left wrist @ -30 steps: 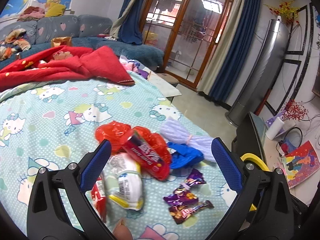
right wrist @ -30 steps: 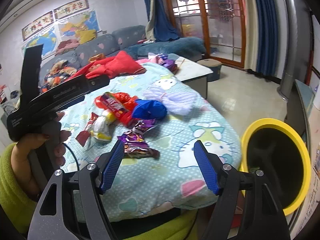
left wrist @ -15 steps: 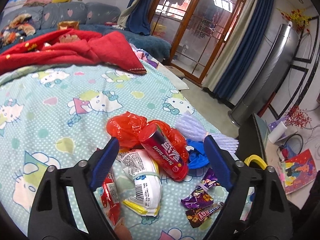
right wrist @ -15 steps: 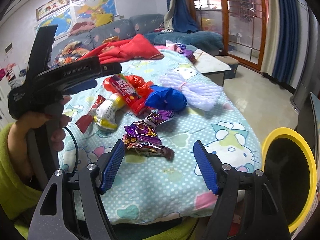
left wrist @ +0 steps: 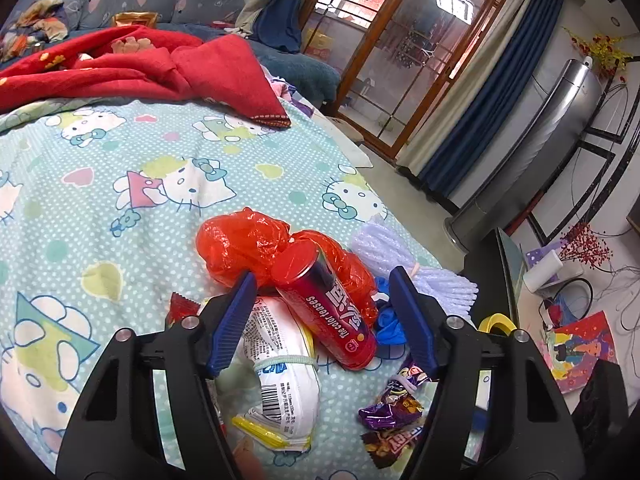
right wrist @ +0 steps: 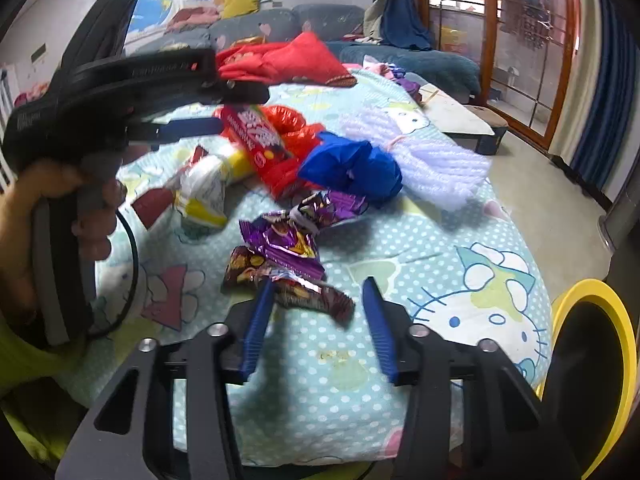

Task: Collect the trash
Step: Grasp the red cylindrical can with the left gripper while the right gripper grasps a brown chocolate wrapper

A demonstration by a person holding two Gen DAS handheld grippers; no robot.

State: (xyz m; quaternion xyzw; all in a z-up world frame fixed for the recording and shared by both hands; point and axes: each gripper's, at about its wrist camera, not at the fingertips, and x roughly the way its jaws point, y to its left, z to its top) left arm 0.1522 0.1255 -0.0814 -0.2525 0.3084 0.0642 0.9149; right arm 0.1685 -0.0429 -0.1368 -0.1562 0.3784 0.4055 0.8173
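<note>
**Observer:** Which step are you on?

**Operator:** The approach, as I judge it. My left gripper (left wrist: 320, 312) sits low centre in its own view, jaws partly open and just closing in, framing the red tube (left wrist: 326, 312) that lies on the red plastic bag (left wrist: 244, 244). The pads touch nothing, so it holds nothing. My right gripper (right wrist: 318, 320) is at bottom centre of its view, jaws also narrowing, with the brown candy wrapper (right wrist: 288, 284) lying between the fingertips. I can't see the pads pressing on it, so I call that empty too.

**Observer:** And where does the rubbish go?

**Operator:** Into the yellow-rimmed bin (right wrist: 596, 300) at the lower right edge of the right view, just past the bed's rim. The rest of the pile lies mid-frame on the cartoon-cat bedsheet (right wrist: 460, 248): a purple wrapper (right wrist: 284, 236), a blue crumpled bag (right wrist: 352, 168), a white snack packet (left wrist: 280, 360) and lilac foam netting (right wrist: 432, 160).

**Observer:** Next move?

**Operator:** I think each side needs to sink a little, close firmly on its item, then lift and swing towards the bin.

**Observer:** Anything unclear?

**Operator:** Plenty. The right view is motion-blurred, so the wrapper print is unreadable. The left tool and my hand (right wrist: 44, 216) block the upper left there. In the left view the bin is only a yellow sliver behind the right finger, and its inside is dark.
</note>
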